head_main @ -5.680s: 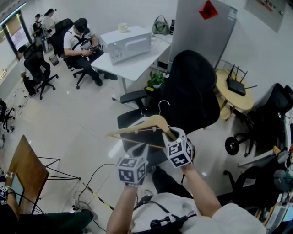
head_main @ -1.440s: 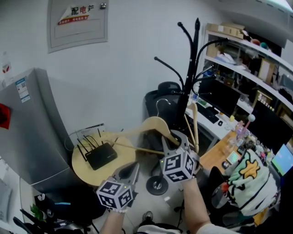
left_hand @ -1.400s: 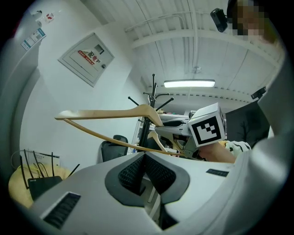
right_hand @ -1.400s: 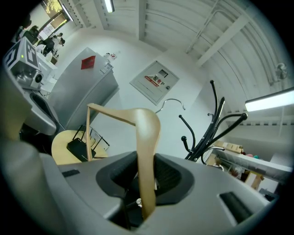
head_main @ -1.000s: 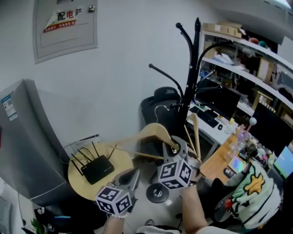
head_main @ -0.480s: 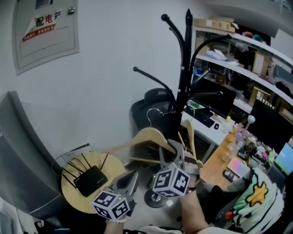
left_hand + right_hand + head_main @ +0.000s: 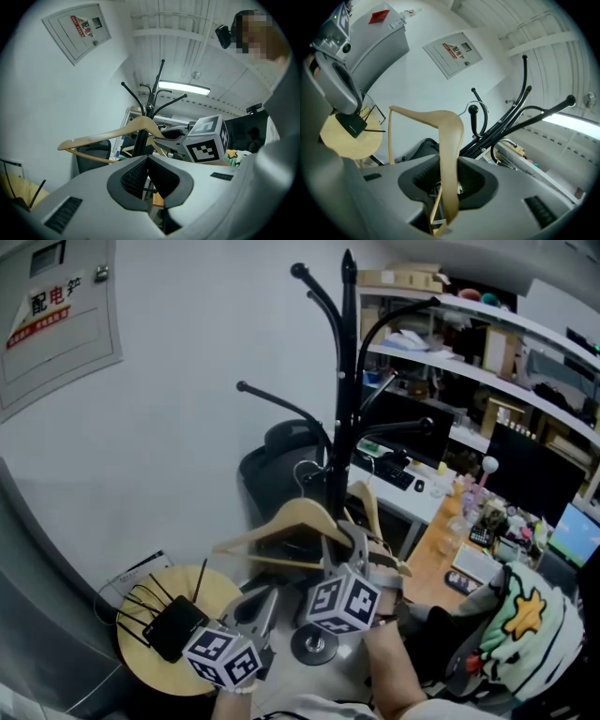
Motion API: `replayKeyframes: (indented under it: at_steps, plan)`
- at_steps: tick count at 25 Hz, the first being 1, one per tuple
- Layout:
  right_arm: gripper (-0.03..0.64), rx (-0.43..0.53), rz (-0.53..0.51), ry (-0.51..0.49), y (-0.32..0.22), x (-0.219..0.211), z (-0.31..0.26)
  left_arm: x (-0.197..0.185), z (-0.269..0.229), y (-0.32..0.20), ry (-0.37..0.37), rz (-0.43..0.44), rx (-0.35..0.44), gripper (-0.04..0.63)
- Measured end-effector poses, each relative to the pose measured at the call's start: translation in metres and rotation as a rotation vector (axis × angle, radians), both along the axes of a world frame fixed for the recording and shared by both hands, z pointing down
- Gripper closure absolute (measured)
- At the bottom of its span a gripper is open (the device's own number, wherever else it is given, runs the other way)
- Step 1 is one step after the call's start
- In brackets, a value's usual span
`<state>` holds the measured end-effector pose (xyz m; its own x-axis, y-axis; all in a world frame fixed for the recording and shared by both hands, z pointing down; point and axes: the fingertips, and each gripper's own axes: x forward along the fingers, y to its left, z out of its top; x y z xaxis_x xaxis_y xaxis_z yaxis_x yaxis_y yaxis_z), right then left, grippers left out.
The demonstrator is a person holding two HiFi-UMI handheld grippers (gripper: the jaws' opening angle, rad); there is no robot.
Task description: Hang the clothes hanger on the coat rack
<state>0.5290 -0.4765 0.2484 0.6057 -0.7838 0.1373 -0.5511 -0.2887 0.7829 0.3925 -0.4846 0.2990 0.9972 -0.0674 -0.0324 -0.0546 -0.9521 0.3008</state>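
The left claw (image 7: 266, 596) is pressed together and empty. The pale wooden clothes hanger with a metal hook (image 7: 286, 521) is pinched by one arm in the right claw (image 7: 357, 542). It is in the air just beside the tall black coat rack (image 7: 346, 390), not yet hung.

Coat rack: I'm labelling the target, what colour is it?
Black coat rack, clearest in head view.
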Motion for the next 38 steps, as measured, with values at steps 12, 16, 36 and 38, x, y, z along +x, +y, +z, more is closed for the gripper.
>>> replayKeyframes:
  at_steps: [12,16,36,38]
  plan:
    - [0.486,-0.017,0.073,-0.02,0.009,0.008,0.025,-0.002,0.007,-0.001,-0.026,0.068,0.015,0.603]
    - [0.486,-0.012,0.091,-0.03,0.011,0.011,0.028,-0.003,0.008,0.002,-0.035,0.078,0.022,0.603]
    - [0.483,-0.098,0.21,0.001,0.002,0.055,0.049,-0.017,0.025,0.003,-0.081,0.052,0.022,0.603]
    - [0.483,-0.107,0.217,0.012,0.003,0.058,0.05,-0.017,0.028,0.003,-0.085,0.052,0.018,0.603]
